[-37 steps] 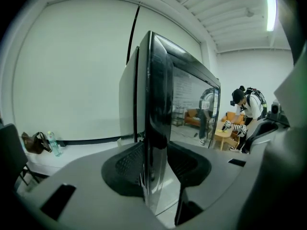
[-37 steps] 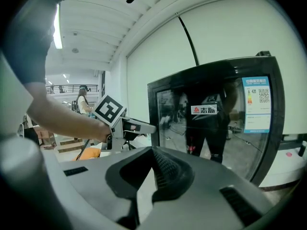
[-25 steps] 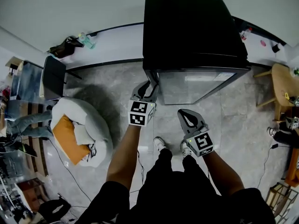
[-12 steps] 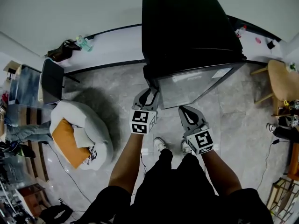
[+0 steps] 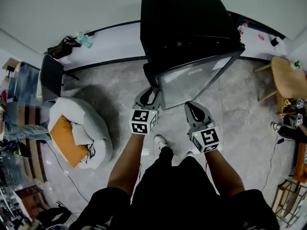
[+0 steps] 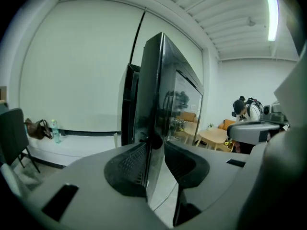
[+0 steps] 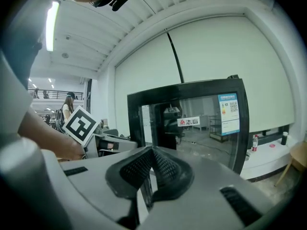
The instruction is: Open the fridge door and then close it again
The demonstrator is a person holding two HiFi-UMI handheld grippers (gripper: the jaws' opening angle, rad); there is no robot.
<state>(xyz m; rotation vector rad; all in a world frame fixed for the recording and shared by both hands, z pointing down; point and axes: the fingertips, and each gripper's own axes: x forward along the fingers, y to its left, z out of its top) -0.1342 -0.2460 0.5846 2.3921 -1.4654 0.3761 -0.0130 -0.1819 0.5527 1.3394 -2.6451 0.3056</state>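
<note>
The black fridge (image 5: 187, 23) stands against the wall, and its glass door (image 5: 192, 78) is swung partly out from the left side. My left gripper (image 5: 152, 91) is at the door's free left edge. In the left gripper view that edge (image 6: 156, 90) runs upright between the pads, with the left gripper (image 6: 156, 150) closing on it from both sides. My right gripper (image 5: 190, 107) hovers just in front of the glass, apart from it. In the right gripper view the right gripper (image 7: 152, 157) has its pads together and empty, facing the door (image 7: 201, 123) with its stickers.
A white beanbag (image 5: 79, 133) with an orange cushion lies on the floor at the left, with a black chair (image 5: 50, 78) behind it. A round wooden table (image 5: 288, 78) stands at the right. A bottle (image 5: 82, 39) and a bag (image 5: 60, 47) sit on the ledge by the wall.
The door has swung from almost shut to clearly angled outward, its left edge coming toward me with the left gripper on it. The right gripper has moved up closer to the glass.
</note>
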